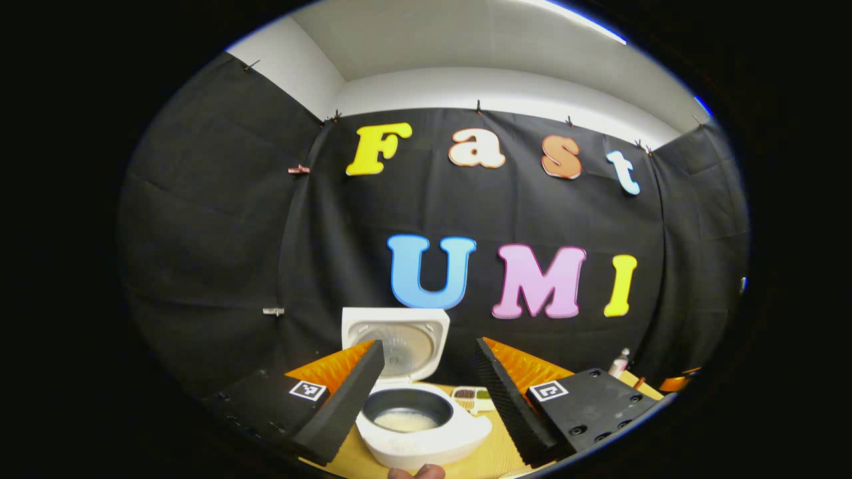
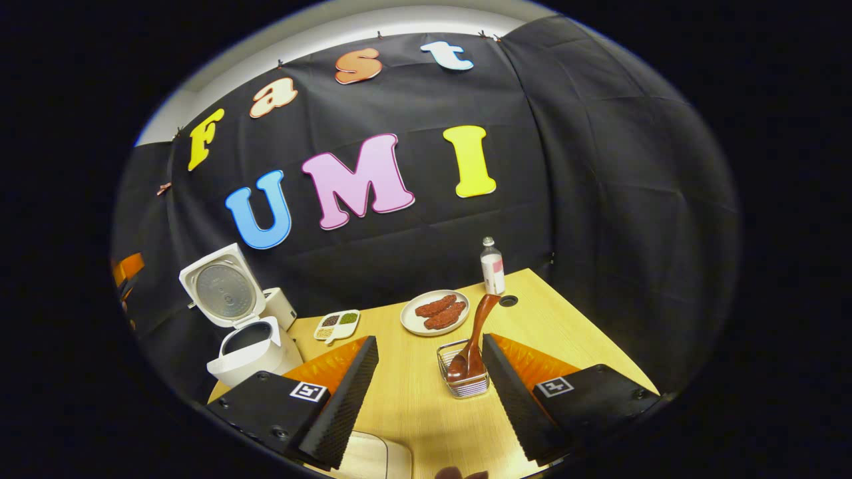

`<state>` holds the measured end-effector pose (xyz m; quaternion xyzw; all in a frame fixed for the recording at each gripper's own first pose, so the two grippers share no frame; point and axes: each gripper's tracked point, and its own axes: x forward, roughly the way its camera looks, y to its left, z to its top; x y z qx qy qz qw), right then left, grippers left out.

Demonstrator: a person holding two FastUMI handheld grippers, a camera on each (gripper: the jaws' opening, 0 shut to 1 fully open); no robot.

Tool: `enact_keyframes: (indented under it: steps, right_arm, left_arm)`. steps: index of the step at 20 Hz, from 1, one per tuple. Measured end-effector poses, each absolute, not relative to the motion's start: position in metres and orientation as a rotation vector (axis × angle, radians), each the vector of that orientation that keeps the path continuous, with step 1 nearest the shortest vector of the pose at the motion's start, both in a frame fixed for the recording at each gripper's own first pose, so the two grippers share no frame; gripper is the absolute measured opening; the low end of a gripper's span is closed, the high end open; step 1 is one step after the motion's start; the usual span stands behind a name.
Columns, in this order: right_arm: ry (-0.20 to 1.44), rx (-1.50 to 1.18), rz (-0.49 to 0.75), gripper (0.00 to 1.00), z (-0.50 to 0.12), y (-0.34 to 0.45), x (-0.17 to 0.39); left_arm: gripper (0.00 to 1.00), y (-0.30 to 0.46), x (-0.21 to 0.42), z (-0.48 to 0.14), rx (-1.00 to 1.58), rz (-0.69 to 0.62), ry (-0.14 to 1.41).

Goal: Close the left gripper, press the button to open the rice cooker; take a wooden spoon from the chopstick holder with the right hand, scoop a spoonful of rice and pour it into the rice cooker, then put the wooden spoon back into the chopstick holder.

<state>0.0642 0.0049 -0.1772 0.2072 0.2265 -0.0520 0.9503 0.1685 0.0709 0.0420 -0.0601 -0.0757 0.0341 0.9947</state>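
Grippers both wide apart, holding nothing: my left gripper [image 1: 426, 392] hangs over the open rice cooker [image 1: 426, 426], rice in the pot. Right gripper [image 2: 429, 389] sits just short of the chopstick holder [image 2: 464, 386], wooden spoon [image 2: 474, 339] standing in it.

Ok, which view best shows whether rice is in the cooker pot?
The left gripper view: it looks down into the rice cooker, showing pale rice at the bottom. The right gripper view catches the cooker side-on, its pot interior dark.
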Motion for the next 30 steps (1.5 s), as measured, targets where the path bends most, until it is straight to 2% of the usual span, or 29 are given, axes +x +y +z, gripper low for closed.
enact_keyframes:
  steps: [7,12,17,24,25,26,27,30]
  right_arm:
    - [0.436,0.312,-0.097,0.98,-0.143,0.02,0.023]
    - [0.439,0.285,-0.101,0.98,-0.133,0.04,0.006]
    - [0.447,0.276,-0.107,0.98,-0.128,0.059,-0.006]
    - [0.482,0.27,-0.105,0.99,-0.135,0.076,-0.016]
    - [0.483,0.27,-0.108,0.98,-0.135,0.076,-0.018]
    - [0.485,0.27,-0.11,0.99,-0.135,0.076,-0.018]
    - [0.486,0.272,-0.108,0.99,-0.136,0.077,-0.018]
    - [0.501,0.282,-0.1,0.98,-0.139,0.079,-0.017]
  left_arm:
    - [0.94,0.111,0.277,0.08,-0.099,0.126,-0.216]
    - [0.94,0.128,0.356,0.075,-0.017,0.15,-0.149]
    - [0.94,0.143,0.419,0.029,0.028,0.173,-0.007]
    - [0.93,0.17,0.466,-0.013,0.048,0.213,0.115]
    - [0.97,0.171,0.467,-0.02,0.013,0.212,0.141]
    - [0.95,0.171,0.463,-0.025,-0.036,0.215,0.146]
    - [0.98,0.169,0.46,-0.023,-0.061,0.211,0.139]
    - [0.99,0.153,0.442,-0.025,-0.013,0.203,0.151]
